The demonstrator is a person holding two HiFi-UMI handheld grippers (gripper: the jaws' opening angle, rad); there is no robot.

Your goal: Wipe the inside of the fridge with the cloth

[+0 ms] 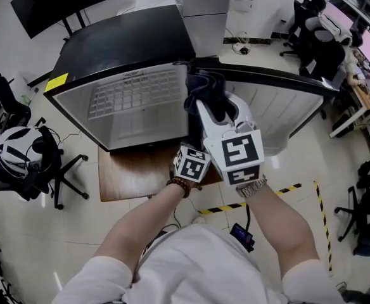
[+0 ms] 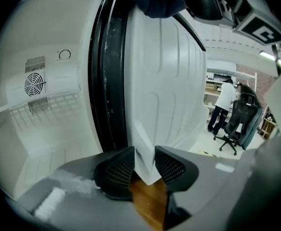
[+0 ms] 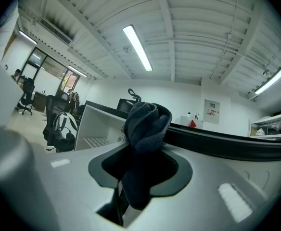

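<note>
Office room: open fridge [image 1: 128, 37] on a wooden stand [image 1: 134, 176]. Left gripper [image 2: 144, 165] pinches the door [image 2: 164, 81] at its bottom edge. Right gripper [image 3: 143, 170] clamps the cloth [image 3: 147, 121] above the door. Wiping unstarted, I judge; next, the cloth must go inside.

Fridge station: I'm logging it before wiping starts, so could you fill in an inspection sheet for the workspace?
Surface: wooden table under the fridge.
Job's things: fridge open, wire shelf inside; dark cloth.
Clutter: nothing seen.
Grippers: left gripper clamps the fridge door at its lower edge; right gripper holds the cloth.
Cables: cable on the floor by the wall.
Surroundings: office chair, striped floor tape.
</note>
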